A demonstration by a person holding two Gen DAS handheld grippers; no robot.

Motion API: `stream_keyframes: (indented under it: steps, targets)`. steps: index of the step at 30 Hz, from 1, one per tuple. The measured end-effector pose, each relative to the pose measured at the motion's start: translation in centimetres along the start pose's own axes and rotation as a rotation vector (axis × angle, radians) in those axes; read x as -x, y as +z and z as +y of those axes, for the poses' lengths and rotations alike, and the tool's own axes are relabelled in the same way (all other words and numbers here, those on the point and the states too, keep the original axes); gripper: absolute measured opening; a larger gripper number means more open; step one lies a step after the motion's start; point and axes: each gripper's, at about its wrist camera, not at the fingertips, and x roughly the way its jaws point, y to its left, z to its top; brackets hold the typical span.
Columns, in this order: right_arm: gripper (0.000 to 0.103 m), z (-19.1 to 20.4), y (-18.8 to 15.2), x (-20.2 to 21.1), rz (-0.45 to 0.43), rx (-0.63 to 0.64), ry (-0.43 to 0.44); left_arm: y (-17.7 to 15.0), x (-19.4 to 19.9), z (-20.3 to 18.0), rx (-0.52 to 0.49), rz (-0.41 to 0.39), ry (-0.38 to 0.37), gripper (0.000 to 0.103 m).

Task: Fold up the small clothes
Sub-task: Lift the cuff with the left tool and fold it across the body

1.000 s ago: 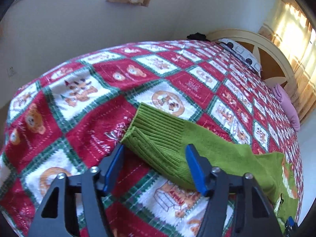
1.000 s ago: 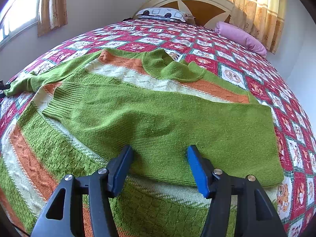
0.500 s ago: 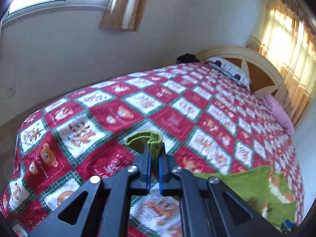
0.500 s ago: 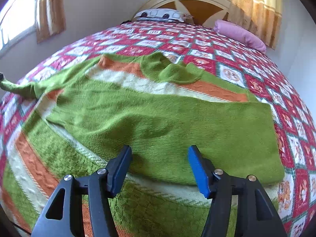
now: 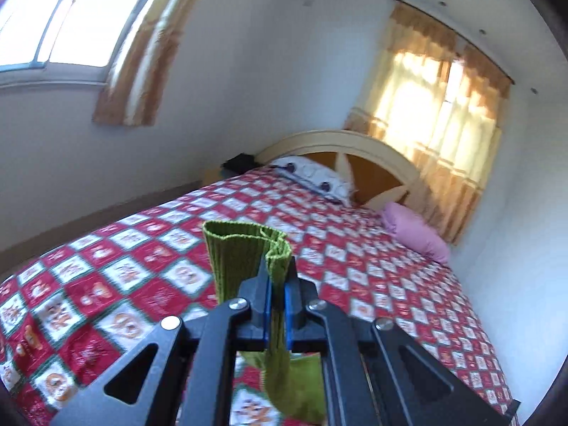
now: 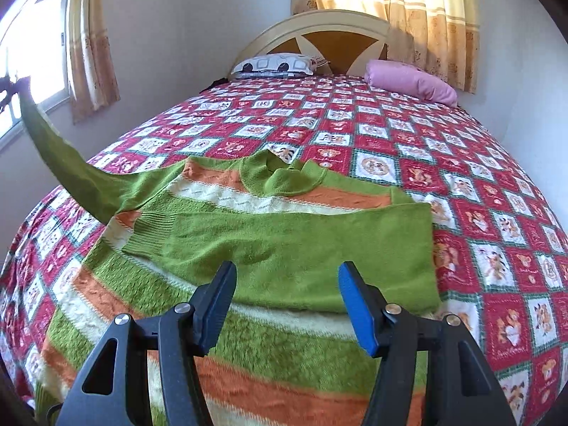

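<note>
A green sweater (image 6: 284, 340) with orange and cream stripes lies flat on the bed. Its right sleeve (image 6: 301, 248) is folded across the chest. My left gripper (image 5: 278, 284) is shut on the ribbed cuff (image 5: 245, 252) of the left sleeve and holds it high above the bed. In the right wrist view that sleeve (image 6: 67, 163) rises up and to the left, out to the left gripper (image 6: 7, 88) at the frame's edge. My right gripper (image 6: 287, 305) is open and empty, just above the sweater's lower body.
The bed has a red, white and green checked quilt (image 6: 479, 184). A patterned pillow (image 6: 277, 65) and a pink pillow (image 6: 411, 81) lie by the headboard (image 6: 330, 39). Walls and curtained windows surround the bed.
My left gripper closed on the sleeve cuff and lifted it well above the bed, pulling the sleeve up. My right gripper stayed open and drew back slightly.
</note>
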Motion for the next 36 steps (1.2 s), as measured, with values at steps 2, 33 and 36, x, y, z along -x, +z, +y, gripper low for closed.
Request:
stream_keyframes:
  steps: [2, 33, 36]
  targets:
    - [0.061, -0.3, -0.5, 0.5, 0.002, -0.002, 0.004, 0.1, -0.3, -3.0, -0.031, -0.001, -0.050, 0.006]
    - [0.061, -5.4, -8.1, 4.4, 0.135, -0.116, -0.005, -23.3, -3.9, -26.1, -0.606, 0.225, -0.292, 0.067]
    - [0.061, -5.7, -5.9, 4.2, 0.122, -0.164, 0.049, -21.6, -5.8, -21.6, -0.653, 0.183, -0.118, 0.071]
